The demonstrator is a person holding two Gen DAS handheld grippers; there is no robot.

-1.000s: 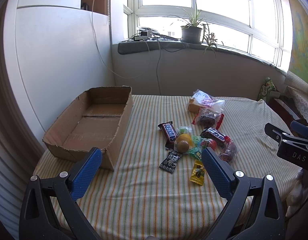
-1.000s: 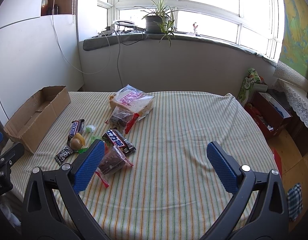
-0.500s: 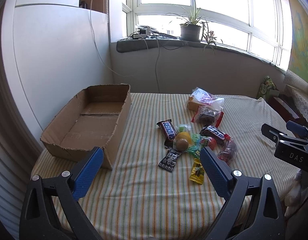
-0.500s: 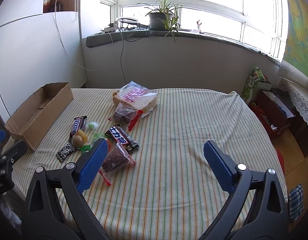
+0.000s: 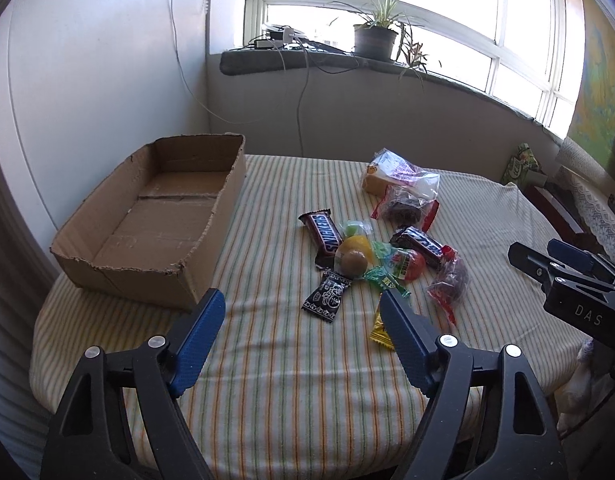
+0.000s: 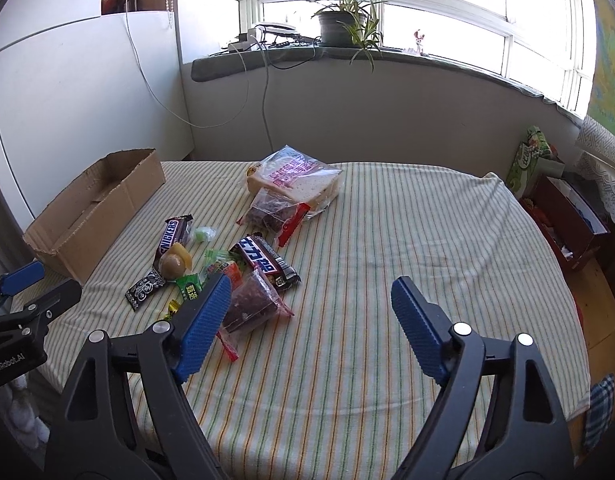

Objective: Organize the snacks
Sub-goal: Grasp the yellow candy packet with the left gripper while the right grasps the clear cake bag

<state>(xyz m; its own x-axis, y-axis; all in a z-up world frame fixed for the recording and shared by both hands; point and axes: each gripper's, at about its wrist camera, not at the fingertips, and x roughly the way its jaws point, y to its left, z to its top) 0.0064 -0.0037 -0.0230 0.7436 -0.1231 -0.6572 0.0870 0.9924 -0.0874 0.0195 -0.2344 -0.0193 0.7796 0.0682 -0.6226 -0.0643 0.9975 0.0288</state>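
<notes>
While the snacks (image 5: 371, 256) are lying in a loose heap on the striped bench (image 5: 307, 380), the cardboard box (image 5: 155, 216) beside them is sitting empty, so the sorting is only just starting. The left tool (image 5: 301, 316) and right tool (image 6: 311, 300) have just been narrowing, both still apart and gripping nothing. Next, one tool is likely needing to drop over a single wrapper and clamp it without dragging its neighbours.

right tongs (image 6: 311, 300) closing, empty; snacks (image 6: 211, 248) beside box (image 6: 95, 208)
</notes>
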